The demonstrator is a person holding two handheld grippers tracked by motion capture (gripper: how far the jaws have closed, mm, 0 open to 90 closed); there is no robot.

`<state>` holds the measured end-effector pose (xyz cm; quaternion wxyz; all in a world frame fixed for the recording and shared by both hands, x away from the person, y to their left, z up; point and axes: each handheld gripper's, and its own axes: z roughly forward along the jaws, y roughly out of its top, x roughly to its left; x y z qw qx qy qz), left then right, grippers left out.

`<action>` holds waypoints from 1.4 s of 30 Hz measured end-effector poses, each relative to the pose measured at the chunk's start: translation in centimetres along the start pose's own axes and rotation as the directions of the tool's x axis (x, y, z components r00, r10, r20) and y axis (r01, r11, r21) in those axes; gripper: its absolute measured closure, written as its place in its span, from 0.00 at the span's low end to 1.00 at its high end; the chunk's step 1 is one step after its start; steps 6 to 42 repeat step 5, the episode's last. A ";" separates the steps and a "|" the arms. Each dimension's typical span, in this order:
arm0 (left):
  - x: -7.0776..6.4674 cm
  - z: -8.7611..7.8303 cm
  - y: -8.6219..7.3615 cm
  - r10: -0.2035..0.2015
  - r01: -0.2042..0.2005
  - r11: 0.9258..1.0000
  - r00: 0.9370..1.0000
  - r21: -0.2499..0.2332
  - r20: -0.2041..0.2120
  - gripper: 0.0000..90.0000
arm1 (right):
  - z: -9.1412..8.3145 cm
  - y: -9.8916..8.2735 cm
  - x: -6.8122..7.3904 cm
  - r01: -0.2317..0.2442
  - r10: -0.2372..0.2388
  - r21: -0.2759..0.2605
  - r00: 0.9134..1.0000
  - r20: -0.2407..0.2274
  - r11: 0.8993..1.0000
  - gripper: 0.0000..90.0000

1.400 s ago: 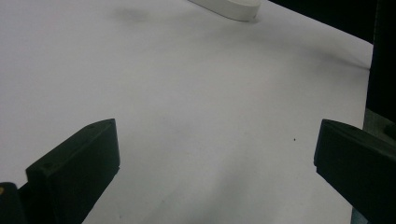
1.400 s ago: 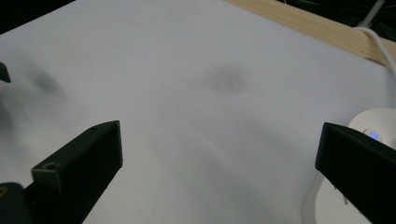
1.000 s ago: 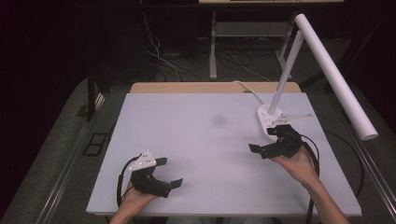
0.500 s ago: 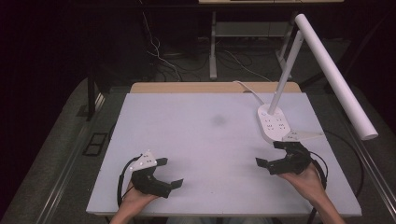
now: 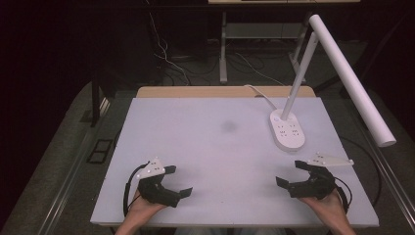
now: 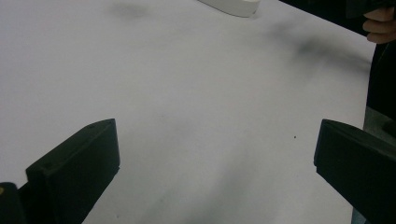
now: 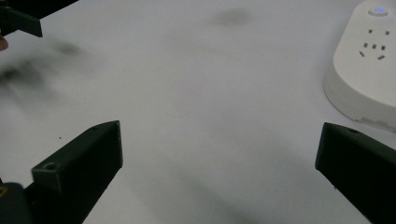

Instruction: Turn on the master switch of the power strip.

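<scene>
While the bench (image 5: 195,147) lies bare but for the lamp (image 5: 288,129) at its far right, nothing looks begun, as best I can judge. Right tool (image 5: 298,175) rests near that lamp's base, left tool (image 5: 177,181) near the front-left corner, both spread apart and holding nothing.

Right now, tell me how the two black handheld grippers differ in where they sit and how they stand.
The left gripper sits at the near left of the white table, far from the white desk lamp's base; the right gripper sits at the near right, just in front of that base. The left gripper's grey plate lies over its far left side; the right gripper's juts out to the right. Both are open, empty and held low over the table.
</scene>
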<state>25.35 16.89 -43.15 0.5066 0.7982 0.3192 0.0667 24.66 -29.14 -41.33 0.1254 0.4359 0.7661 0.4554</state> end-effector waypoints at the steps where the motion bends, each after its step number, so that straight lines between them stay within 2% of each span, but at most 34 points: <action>1: 0.0 0.0 0.0 0.003 -0.003 1.000 1.000 0.002 -0.001 0.00 | -0.1 -0.3 -0.1 0.002 -0.002 -0.002 1.000 0.002 1.000 0.00; 5: 0.1 0.1 0.1 0.003 -0.003 1.000 1.000 0.005 0.002 0.00 | -0.3 -1.0 0.0 -0.005 0.005 -0.006 1.000 0.005 1.000 0.00; 42: 0.1 0.1 0.1 0.003 -0.003 1.000 1.000 0.005 0.002 0.00 | -0.3 -1.0 0.0 -0.005 0.005 -0.006 1.000 0.005 1.000 0.00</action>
